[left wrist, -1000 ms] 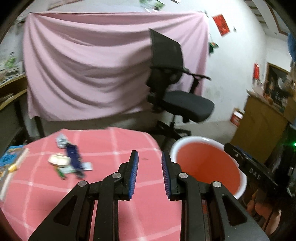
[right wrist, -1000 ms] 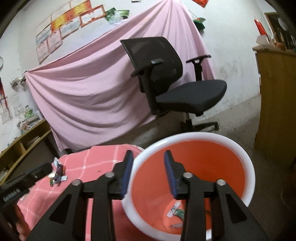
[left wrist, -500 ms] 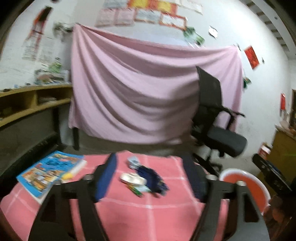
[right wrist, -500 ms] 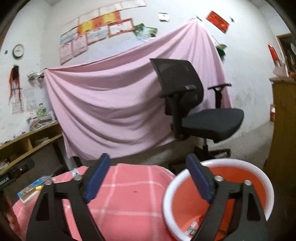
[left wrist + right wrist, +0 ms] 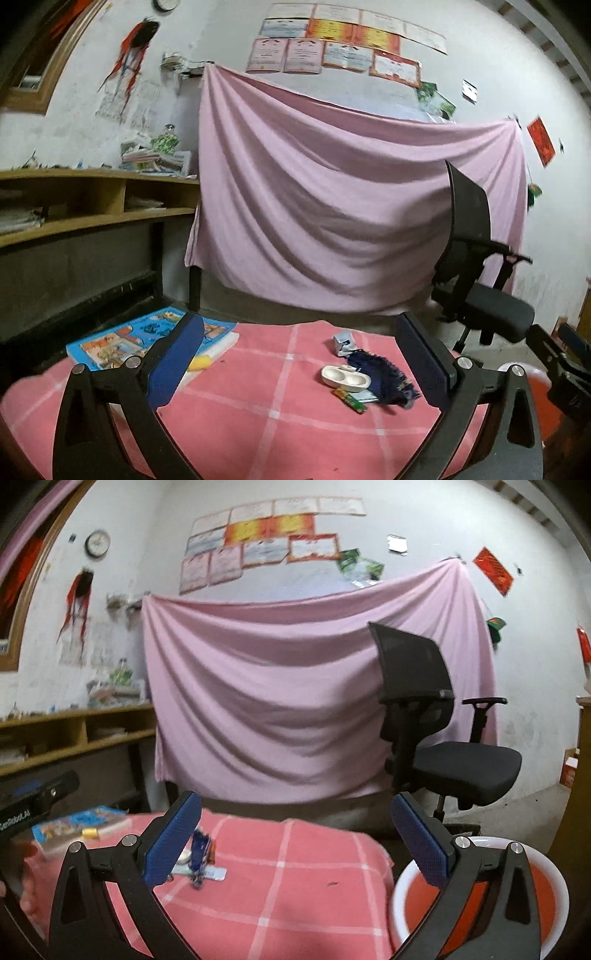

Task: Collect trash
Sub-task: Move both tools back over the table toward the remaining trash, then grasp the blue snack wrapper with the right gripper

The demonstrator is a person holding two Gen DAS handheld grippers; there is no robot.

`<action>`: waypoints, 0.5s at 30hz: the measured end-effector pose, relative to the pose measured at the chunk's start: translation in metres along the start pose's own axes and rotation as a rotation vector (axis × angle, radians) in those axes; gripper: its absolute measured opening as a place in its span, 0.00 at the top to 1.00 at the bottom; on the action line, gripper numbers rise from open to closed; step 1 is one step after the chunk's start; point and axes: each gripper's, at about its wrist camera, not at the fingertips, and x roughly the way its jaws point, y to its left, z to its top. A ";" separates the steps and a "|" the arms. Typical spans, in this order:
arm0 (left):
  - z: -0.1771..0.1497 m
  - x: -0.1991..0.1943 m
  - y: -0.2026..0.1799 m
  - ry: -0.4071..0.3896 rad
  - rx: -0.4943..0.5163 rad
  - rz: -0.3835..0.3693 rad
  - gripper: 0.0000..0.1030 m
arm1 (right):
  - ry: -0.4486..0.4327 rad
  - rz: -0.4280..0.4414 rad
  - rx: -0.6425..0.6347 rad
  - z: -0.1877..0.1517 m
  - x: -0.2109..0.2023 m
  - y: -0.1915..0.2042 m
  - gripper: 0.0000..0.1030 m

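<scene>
From the left wrist, the left hand-held gripper [image 5: 299, 362] has just swung its jaws wide, nothing between them, facing the little heap of wrappers and scraps [image 5: 364, 380] on the pink checked bench [image 5: 258, 424]. Next it needs reaching down onto one piece.

From the right wrist, the right hand-held gripper [image 5: 295, 840] has likewise just opened, empty; the white-rimmed orange plastic bin [image 5: 476, 897] waits beside the bench.
</scene>
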 end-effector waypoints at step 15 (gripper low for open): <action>-0.003 0.050 0.038 0.161 -0.097 0.053 0.02 | 0.389 0.181 -0.078 -0.023 0.105 0.049 0.28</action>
